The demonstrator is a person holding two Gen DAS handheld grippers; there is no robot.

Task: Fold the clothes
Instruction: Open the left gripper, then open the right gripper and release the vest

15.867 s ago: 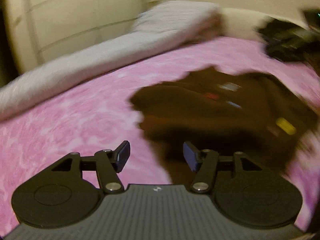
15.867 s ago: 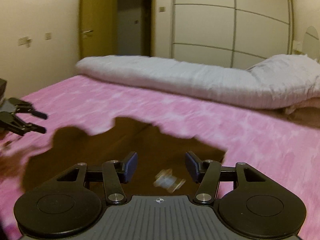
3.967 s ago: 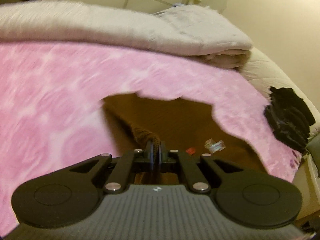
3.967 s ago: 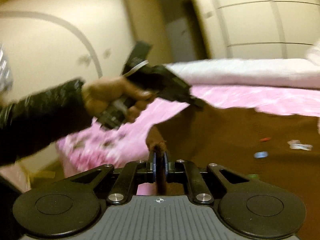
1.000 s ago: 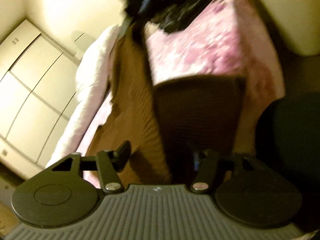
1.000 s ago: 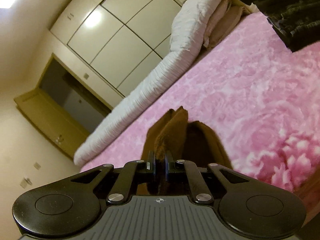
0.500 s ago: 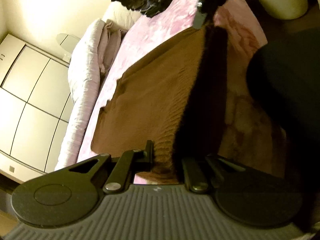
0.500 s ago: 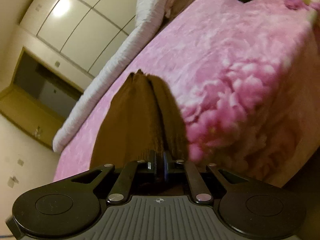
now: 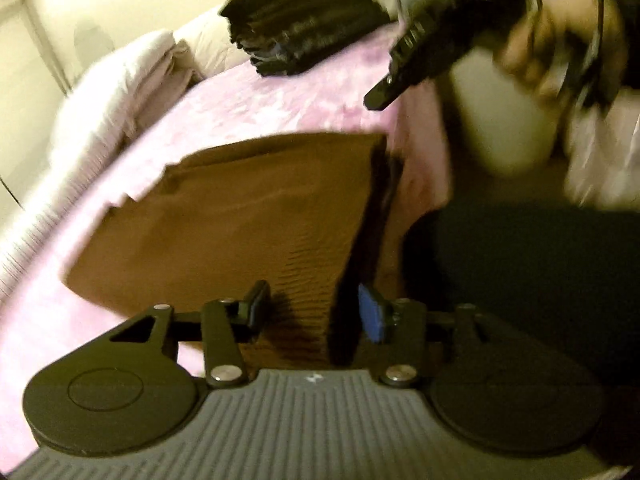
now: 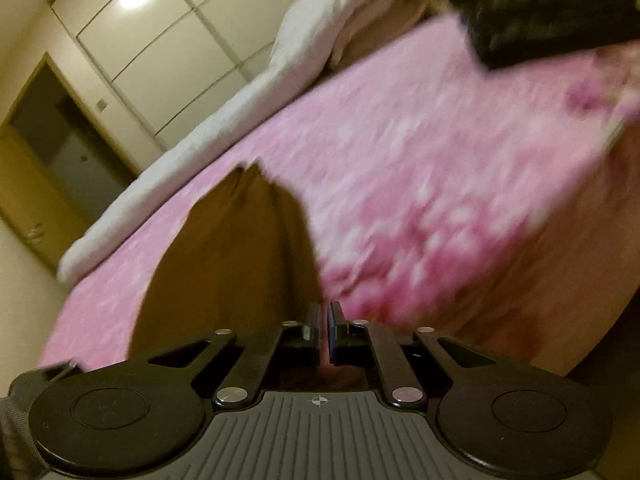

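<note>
The left gripper (image 9: 314, 314) has its jaws opening, the blue pads standing clear on either side of the near hem of the brown garment (image 9: 240, 216); nothing presses on the knit. The right gripper (image 10: 325, 330) has its jaws drawn together. The picture is smeared, so whether a thin edge of the cloth sits pinched between them is hard to say, though the brown fabric runs right up to the tips.

The step in hand looks like letting go after laying a fold. To do it well, the left gripper should lift straight off the hem once the pads are wide enough, so the ribbed edge is not dragged, while the right one keeps its corner flat and then releases cleanly.

The garment lies on the pink bedspread (image 10: 420, 168), at the near right edge of the bed. In the left wrist view its long axis runs from the near hem away toward the far left, narrowing toward the white rolled duvet (image 10: 208, 136). A dark folded pile (image 9: 296, 36) sits well beyond it.
</note>
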